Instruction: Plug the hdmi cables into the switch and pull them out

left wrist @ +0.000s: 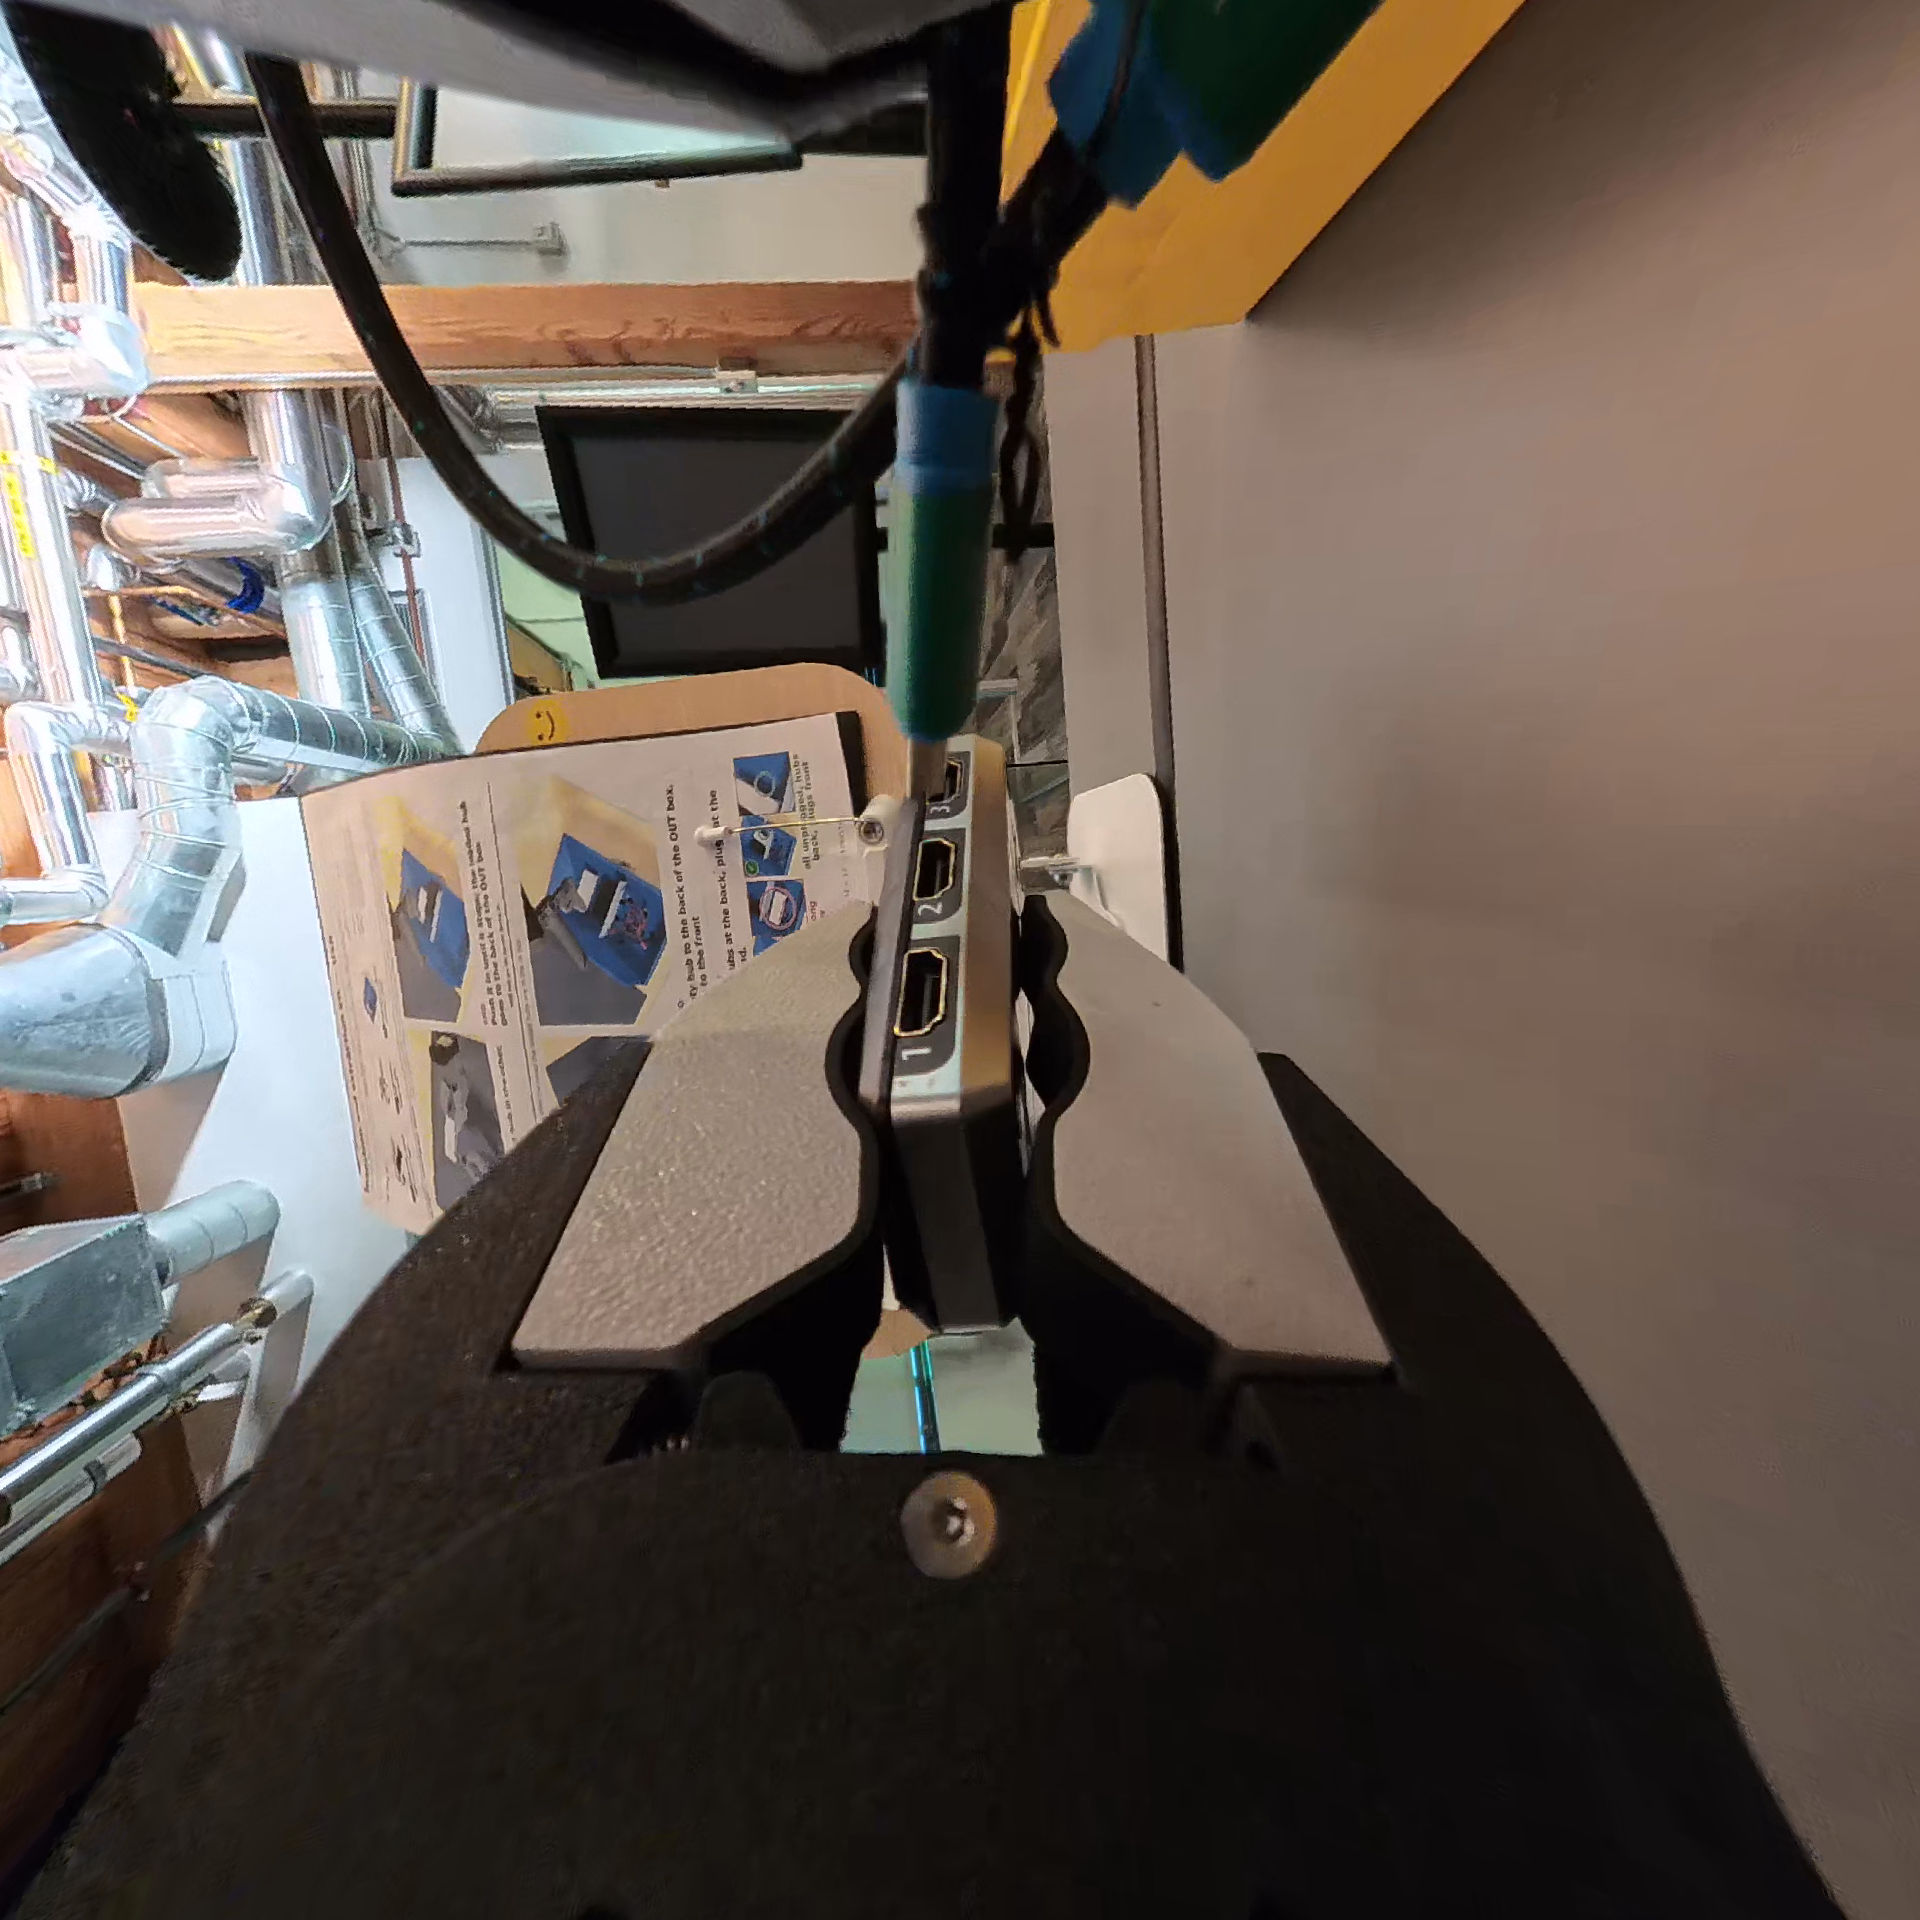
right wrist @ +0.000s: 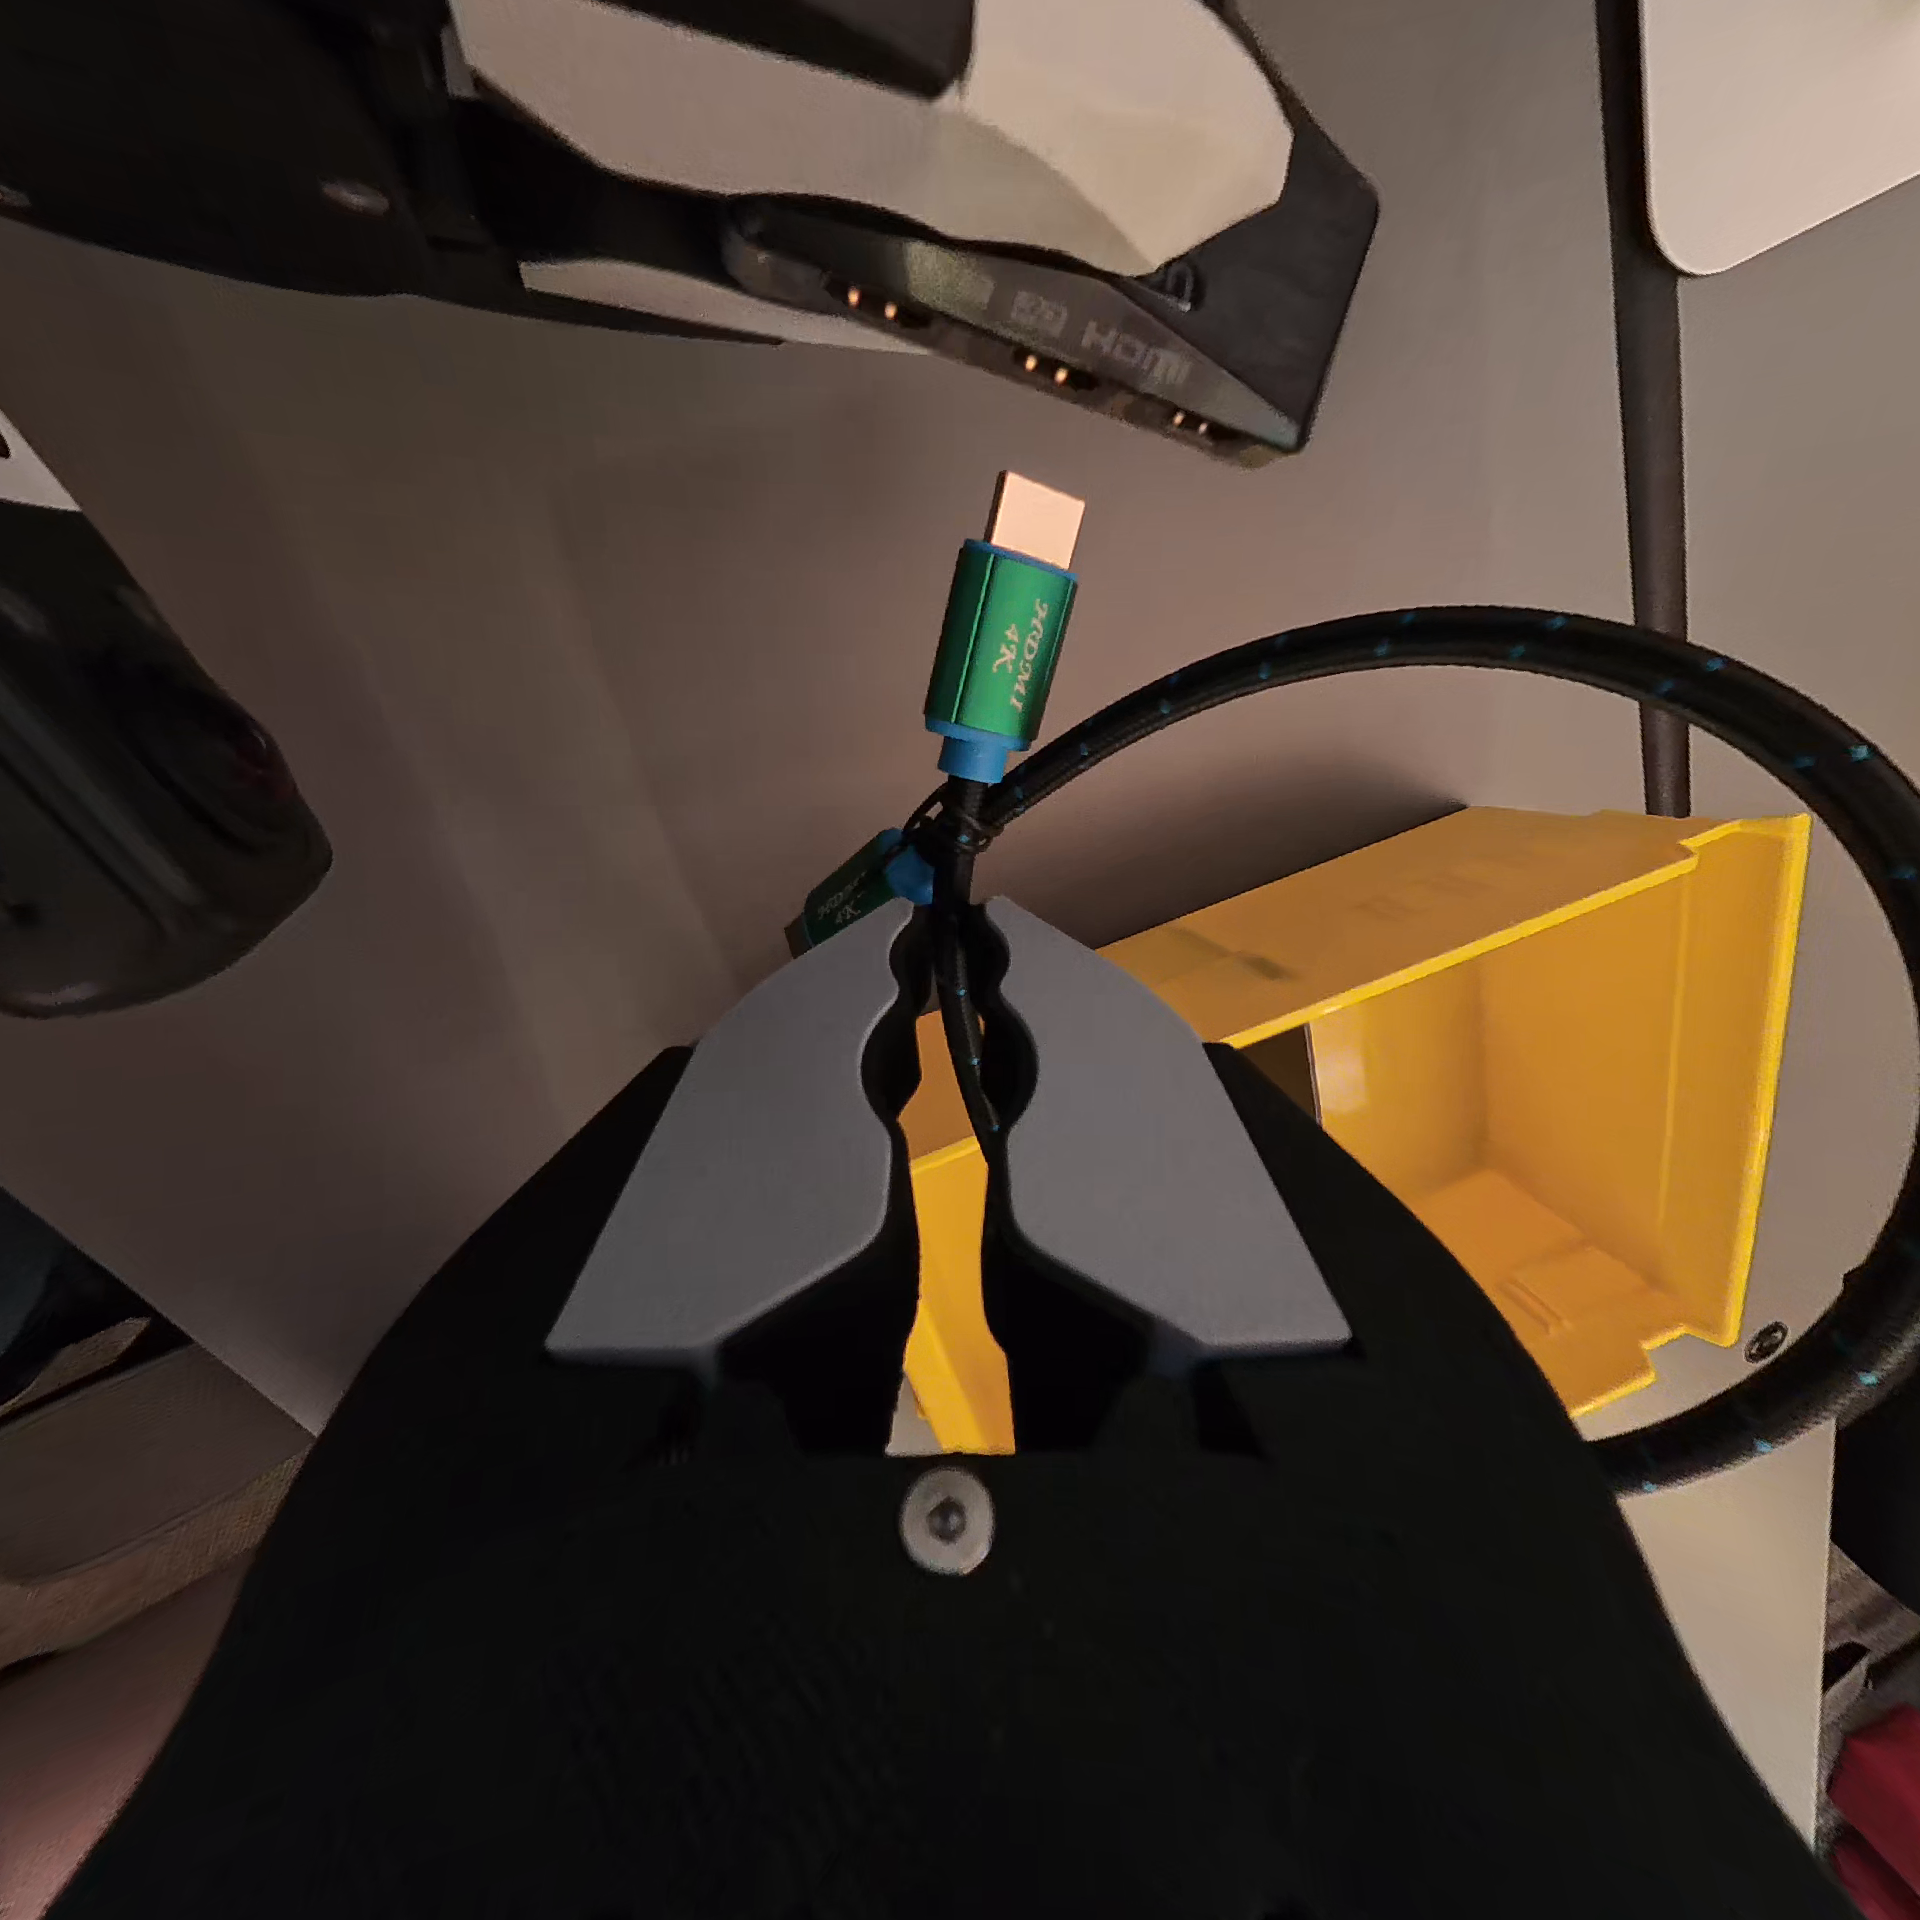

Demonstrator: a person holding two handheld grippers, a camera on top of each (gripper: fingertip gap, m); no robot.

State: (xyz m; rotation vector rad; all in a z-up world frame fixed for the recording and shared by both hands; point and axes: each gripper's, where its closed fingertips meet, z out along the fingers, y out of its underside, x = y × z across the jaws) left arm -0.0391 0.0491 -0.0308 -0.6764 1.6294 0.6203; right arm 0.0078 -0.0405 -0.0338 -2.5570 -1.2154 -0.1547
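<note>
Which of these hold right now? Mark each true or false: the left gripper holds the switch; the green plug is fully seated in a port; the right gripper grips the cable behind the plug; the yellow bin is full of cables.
1. The left gripper holds the switch. True.
2. The green plug is fully seated in a port. False: its metal tip is bare, just short of the ports.
3. The right gripper grips the braided cable behind the plug. True.
4. The yellow bin is full of cables. False: no cables are visible inside it.
</note>
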